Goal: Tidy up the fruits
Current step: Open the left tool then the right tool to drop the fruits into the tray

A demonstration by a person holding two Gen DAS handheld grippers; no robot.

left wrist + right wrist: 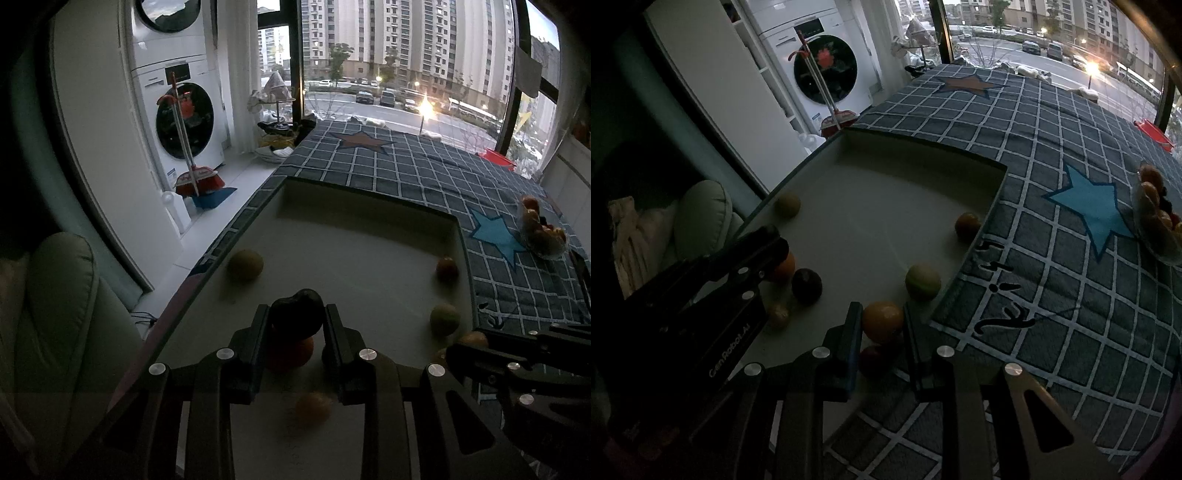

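Observation:
A shallow white tray (369, 236) lies on a checked cloth and holds several loose fruits. My left gripper (297, 319) is shut on a dark avocado-like fruit (295, 314), held above an orange (291, 354) in the tray. My right gripper (881, 321) is shut on an orange fruit (882, 319) over the tray's right edge (975, 243), with a dark red fruit (873, 360) under it. A green fruit (922, 281), a yellow-green one (787, 205) and a reddish one (967, 225) lie in the tray.
A clear bowl of fruit (541, 229) stands on the cloth at the right, also in the right wrist view (1158, 218). A red box (498, 157) sits far right. A washing machine (184, 122), broom and dustpan (203, 184) stand left of the table.

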